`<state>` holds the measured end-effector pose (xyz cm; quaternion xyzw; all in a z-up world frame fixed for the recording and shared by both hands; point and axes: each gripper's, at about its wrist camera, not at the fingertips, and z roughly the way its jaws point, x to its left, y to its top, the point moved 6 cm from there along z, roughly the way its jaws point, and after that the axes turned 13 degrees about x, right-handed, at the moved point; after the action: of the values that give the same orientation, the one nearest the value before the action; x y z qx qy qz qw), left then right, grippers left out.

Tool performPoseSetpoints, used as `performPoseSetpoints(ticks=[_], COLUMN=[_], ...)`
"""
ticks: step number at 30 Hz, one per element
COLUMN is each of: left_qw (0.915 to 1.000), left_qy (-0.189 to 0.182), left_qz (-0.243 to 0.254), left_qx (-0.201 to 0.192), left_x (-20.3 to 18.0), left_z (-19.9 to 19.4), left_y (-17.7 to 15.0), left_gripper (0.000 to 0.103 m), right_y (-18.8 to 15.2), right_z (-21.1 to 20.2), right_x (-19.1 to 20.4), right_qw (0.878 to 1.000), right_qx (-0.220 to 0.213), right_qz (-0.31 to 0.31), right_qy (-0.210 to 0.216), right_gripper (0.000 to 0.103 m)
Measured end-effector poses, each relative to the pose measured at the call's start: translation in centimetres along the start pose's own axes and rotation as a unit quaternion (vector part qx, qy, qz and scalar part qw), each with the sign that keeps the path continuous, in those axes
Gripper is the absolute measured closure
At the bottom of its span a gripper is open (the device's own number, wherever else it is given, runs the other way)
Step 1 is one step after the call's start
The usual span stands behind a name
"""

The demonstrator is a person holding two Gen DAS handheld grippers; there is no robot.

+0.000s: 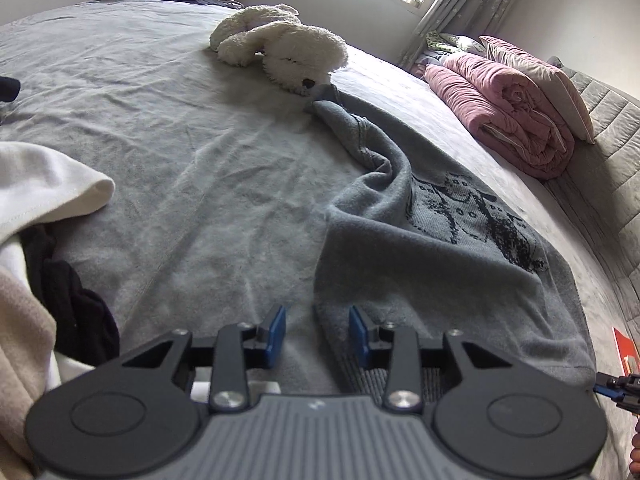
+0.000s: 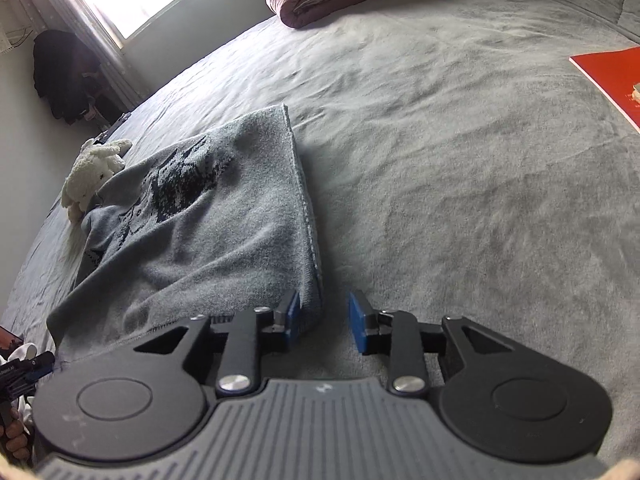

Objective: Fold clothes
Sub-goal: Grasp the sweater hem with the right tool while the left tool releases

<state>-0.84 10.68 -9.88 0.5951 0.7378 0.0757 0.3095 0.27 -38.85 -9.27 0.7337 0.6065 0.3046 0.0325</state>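
Observation:
A grey sweatshirt with a black printed design (image 1: 424,236) lies on the grey bed, one sleeve stretching toward a plush toy. My left gripper (image 1: 318,334) is open at the garment's near left corner, and the fabric edge lies between its blue pads. In the right wrist view the same sweatshirt (image 2: 208,236) lies left of centre. My right gripper (image 2: 324,322) stands open at its near right corner, with the corner of cloth between the pads beside the left pad (image 2: 293,314). The right gripper's tip also shows at the far right of the left view (image 1: 618,388).
A white plush toy (image 1: 280,48) rests at the sleeve's end. Folded pink quilts and pillows (image 1: 516,108) lie at the right. White, black and beige clothes (image 1: 44,240) pile at the left. A red booklet (image 2: 612,80) lies on the bed at the right.

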Motion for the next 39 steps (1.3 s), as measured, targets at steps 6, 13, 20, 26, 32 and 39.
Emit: performPoseSetpoints(ticks=[6,13,20,26,32,39], left_qw=[0.9969,0.9894,0.9900,0.9922,0.9956,0.9931], left_qy=[0.029,0.059,0.017,-0.013,-0.052,-0.110], left_qz=[0.073,0.133,0.140,0.124,0.077,0.022], left_qx=[0.012,0.005,-0.001,-0.001,0.010,0.035], left_x=[-0.3,-2.2,-5.0,-6.6,-6.8,-6.1], left_z=[-0.4,0.4,1.4,2.6,2.8,2.7], left_y=[-1.5,-1.6,-1.0,-0.7,-0.5,-1.1], left_gripper=[0.073,0.073,0.074,0.074,0.074,0.074], right_y=[-2.1,-1.2,1.4,2.6,2.4,1.3], right_z=[-0.4,1.6,2.6,4.1,5.3,2.6], right_x=[1.3,4.0,6.0,7.3,8.1,7.8], right_qw=[0.997,0.989,0.996,0.997,0.995,0.993], right_qx=[-0.006,-0.016,-0.015,-0.013,-0.029,-0.022], right_qz=[-0.061,-0.113,-0.073,-0.056,-0.075,-0.088], right_qy=[-0.046,-0.095,-0.053,-0.043,-0.056,-0.071], right_gripper=[0.068,0.059,0.060,0.060,0.089,0.099])
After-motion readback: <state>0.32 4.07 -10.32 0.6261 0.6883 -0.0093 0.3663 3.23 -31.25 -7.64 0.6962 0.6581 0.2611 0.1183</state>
